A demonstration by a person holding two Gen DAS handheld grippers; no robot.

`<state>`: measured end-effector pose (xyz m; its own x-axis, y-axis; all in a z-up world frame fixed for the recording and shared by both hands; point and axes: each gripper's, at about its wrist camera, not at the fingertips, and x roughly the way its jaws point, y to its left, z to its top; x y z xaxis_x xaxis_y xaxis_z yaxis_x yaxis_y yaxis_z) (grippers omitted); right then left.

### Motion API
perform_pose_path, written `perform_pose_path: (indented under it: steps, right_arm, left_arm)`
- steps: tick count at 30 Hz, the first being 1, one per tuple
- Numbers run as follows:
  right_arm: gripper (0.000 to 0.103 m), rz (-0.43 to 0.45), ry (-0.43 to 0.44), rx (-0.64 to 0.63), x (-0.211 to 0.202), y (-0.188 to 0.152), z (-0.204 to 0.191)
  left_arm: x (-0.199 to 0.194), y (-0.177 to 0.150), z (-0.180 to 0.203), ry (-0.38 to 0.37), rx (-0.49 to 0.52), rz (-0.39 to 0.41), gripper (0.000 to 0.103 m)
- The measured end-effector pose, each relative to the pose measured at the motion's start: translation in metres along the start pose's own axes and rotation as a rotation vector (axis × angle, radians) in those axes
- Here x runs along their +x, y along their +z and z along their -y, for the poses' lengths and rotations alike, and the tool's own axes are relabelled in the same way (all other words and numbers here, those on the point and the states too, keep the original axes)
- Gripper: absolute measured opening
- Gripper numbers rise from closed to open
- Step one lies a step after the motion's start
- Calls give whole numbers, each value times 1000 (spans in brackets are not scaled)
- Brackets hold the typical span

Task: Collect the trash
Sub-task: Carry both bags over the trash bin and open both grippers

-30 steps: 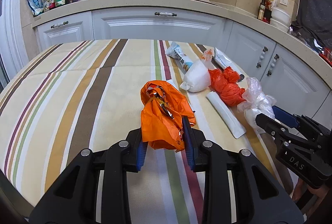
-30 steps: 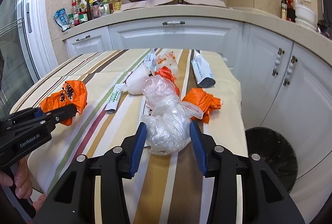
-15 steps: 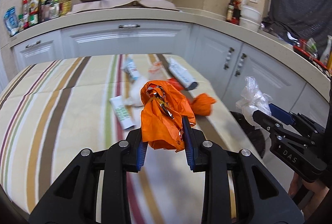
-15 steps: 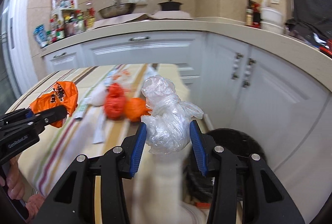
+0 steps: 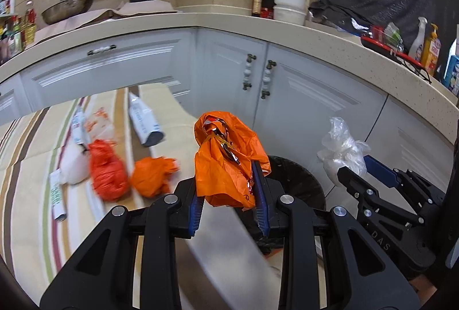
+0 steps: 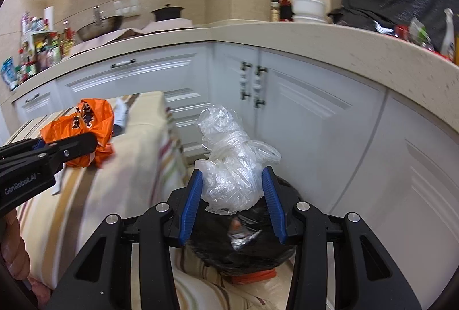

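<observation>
My left gripper is shut on a crumpled orange plastic bag and holds it in the air at the table's right edge, near the black-lined trash bin. My right gripper is shut on a clear plastic bag and holds it right above the bin on the floor. The left gripper with the orange bag shows at the left of the right wrist view. The right gripper with the clear bag shows at the right of the left wrist view.
On the striped table lie a red bag, a smaller orange bag, a white bag and several wrappers. White cabinets and the counter stand close behind the bin.
Both grippers have swung right with their bags, away from the table. The right one now hangs over the bin, the left one is at the table's edge.
</observation>
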<state>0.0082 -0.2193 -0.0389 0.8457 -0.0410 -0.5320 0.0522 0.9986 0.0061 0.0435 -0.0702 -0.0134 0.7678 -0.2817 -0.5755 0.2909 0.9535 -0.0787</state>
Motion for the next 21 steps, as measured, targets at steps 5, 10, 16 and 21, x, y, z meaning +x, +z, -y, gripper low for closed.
perform_pose_path:
  steps: [5, 10, 16, 21]
  right_arm:
    - [43, -6, -25, 21, 10, -3, 20]
    - [43, 1, -34, 37, 24, -2, 36]
    - [58, 7, -21, 83, 46, 3, 54]
    - [60, 5, -30, 96, 46, 2, 58]
  left_arm:
    - [26, 8, 26, -6, 34, -28, 30]
    - [55, 15, 44, 3, 49, -55, 30]
    - [90, 24, 53, 33, 42, -109, 46]
    - [96, 24, 48, 55, 23, -118, 54]
